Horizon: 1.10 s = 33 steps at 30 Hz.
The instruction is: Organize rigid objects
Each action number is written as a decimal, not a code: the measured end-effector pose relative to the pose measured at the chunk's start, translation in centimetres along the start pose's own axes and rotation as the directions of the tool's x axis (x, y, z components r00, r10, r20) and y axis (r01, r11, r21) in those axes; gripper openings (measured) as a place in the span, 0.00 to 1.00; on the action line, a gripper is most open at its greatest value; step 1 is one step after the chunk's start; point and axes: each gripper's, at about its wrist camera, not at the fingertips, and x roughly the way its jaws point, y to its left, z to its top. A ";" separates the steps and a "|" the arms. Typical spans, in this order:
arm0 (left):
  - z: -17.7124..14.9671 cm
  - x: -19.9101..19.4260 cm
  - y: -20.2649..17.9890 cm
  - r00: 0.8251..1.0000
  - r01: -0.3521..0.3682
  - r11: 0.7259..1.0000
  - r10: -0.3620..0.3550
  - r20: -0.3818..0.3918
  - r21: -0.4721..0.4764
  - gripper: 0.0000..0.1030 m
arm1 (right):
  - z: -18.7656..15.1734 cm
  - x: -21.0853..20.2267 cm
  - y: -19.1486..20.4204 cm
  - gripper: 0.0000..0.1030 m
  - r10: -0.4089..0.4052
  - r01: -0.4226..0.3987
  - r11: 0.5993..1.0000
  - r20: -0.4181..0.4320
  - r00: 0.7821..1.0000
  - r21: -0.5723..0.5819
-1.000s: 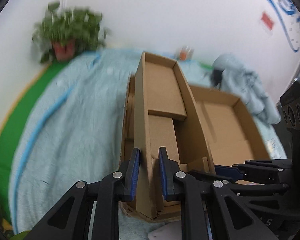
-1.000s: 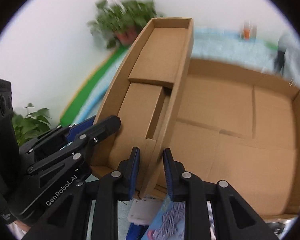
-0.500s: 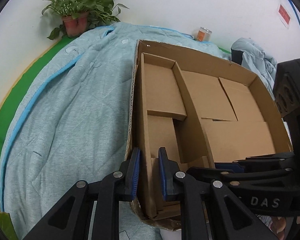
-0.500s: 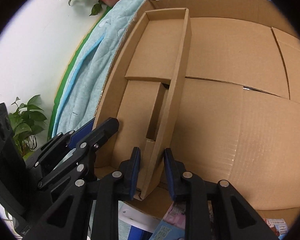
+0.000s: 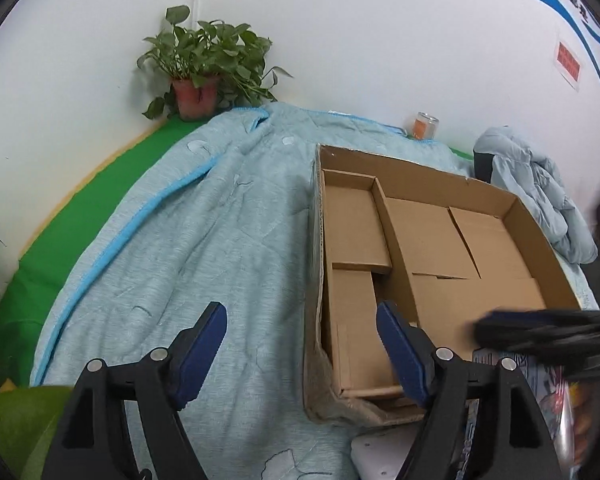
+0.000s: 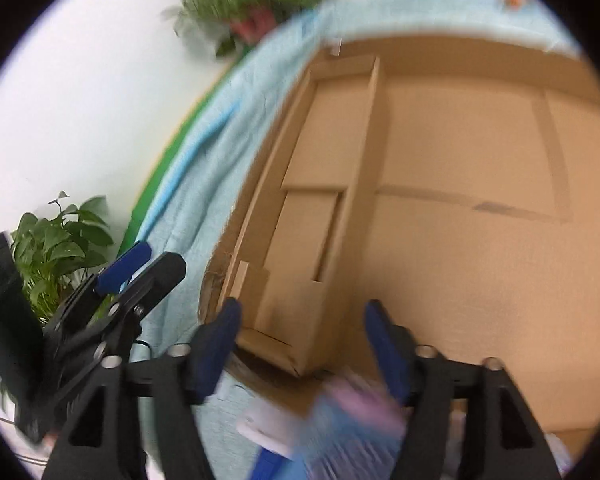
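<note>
Both the left gripper (image 5: 300, 350) and right gripper (image 6: 302, 340) have just opened, empty, off the small box (image 5: 356, 280), which looks light and stiff, best pinched by its thin wall.

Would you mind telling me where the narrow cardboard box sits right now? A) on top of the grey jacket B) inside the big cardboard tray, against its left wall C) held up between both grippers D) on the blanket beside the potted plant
B: the narrow cardboard box lies inside the big cardboard tray, along its left wall, and no gripper touches it.
</note>
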 end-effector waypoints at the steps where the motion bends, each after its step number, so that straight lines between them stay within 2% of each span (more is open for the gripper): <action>1: -0.2 0.1 -0.1 1.000 0.001 1.000 -0.001 -0.011 0.007 0.74 | -0.6 -1.6 -0.7 0.67 -0.011 0.012 1.000 0.036 0.999 -0.001; 4: -1.2 1.5 -0.3 0.998 0.007 1.000 -0.006 -0.063 0.013 0.74 | -2.1 -6.9 -4.6 0.67 -0.082 0.074 0.995 0.133 0.988 0.063; 6: -1.4 3.2 -0.6 0.996 0.021 1.000 -0.019 -0.091 0.017 0.72 | -2.5 -9.3 -8.6 0.67 -0.177 0.159 0.979 0.144 0.974 0.129; 7: -1.5 4.1 -0.8 0.994 0.003 1.000 0.000 -0.105 0.028 0.65 | -2.7 -9.9 -10.8 0.67 -0.219 0.198 0.966 0.119 0.968 0.166; 8: -1.7 5.0 -1.0 0.991 -0.015 0.999 0.019 -0.129 0.036 0.48 | -2.8 -9.9 -12.8 0.67 -0.245 0.226 0.955 0.078 0.967 0.194; 9: -1.8 6.2 -1.2 0.985 -0.012 0.999 0.017 -0.173 0.036 0.41 | -3.0 -9.5 -14.7 0.65 -0.262 0.249 0.945 0.036 0.964 0.212; 10: -2.0 7.0 -1.1 0.979 0.022 1.000 -0.018 -0.201 0.015 0.30 | -3.3 -9.0 -16.2 0.55 -0.292 0.284 0.933 0.007 0.956 0.220; 11: -2.2 7.5 -1.1 0.976 0.051 0.999 -0.052 -0.213 -0.010 0.21 | -3.7 -8.6 -17.8 0.35 -0.338 0.336 0.916 -0.030 0.941 0.221; 13: -2.3 7.5 -1.6 0.979 0.035 0.999 -0.035 -0.202 -0.002 0.21 | -4.8 -7.2 -19.6 0.12 -0.414 0.430 0.876 -0.119 0.903 0.217; 15: -2.2 7.6 -1.9 0.979 0.024 1.000 -0.021 -0.204 0.009 0.20 | -5.7 -6.8 -19.7 0.04 -0.448 0.463 0.864 -0.116 0.886 0.199; 19: -2.2 7.8 -2.0 0.976 0.033 0.999 -0.028 -0.215 0.020 0.19 | -6.7 -7.3 -19.4 0.02 -0.483 0.498 0.850 -0.124 0.867 0.173; 22: -2.2 7.6 -2.3 0.976 0.025 0.999 -0.017 -0.218 0.034 0.22 | -7.1 -8.4 -20.9 0.02 -0.474 0.483 0.854 -0.095 0.875 0.192; 24: -1.9 6.7 -1.8 0.978 0.026 1.000 -0.024 -0.209 0.008 0.31 | -7.1 -9.6 -20.4 0.12 -0.459 0.457 0.862 -0.047 0.887 0.220; 25: -1.8 5.6 -1.5 0.980 0.023 1.000 -0.023 -0.197 -0.002 0.47 | -7.1 -10.3 -19.8 0.31 -0.438 0.430 0.876 -0.014 0.899 0.220; 26: -1.9 4.4 -1.4 0.985 0.030 1.000 -0.031 -0.172 -0.009 0.63 | -7.4 -11.1 -18.9 0.66 -0.402 0.386 0.898 0.036 0.915 0.209; 27: -2.0 3.0 -1.3 0.988 0.050 0.999 -0.052 -0.142 -0.016 0.71 | -7.8 -11.9 -17.7 0.83 -0.351 0.329 0.926 0.097 0.931 0.185; 28: -2.1 1.4 -1.3 0.990 0.085 0.996 -0.087 -0.109 -0.025 0.87 | -8.1 -12.6 -16.3 0.95 -0.299 0.277 0.949 0.147 0.943 0.151; 29: -2.4 -0.5 -1.5 0.987 0.138 0.990 -0.140 -0.072 -0.035 1.00 | -8.6 -13.2 -15.0 0.97 -0.252 0.235 0.966 0.178 0.951 0.111; 31: -3.3 -3.2 -2.3 0.972 0.233 0.972 -0.234 -0.034 -0.033 0.99 | -9.9 -13.9 -12.2 0.97 -0.157 0.153 0.988 0.211 0.965 0.035; 33: -4.4 -4.7 -3.9 0.948 0.311 0.950 -0.310 -0.068 0.001 0.99 | -11.2 -13.7 -10.1 0.97 -0.061 0.065 0.998 0.224 0.973 -0.009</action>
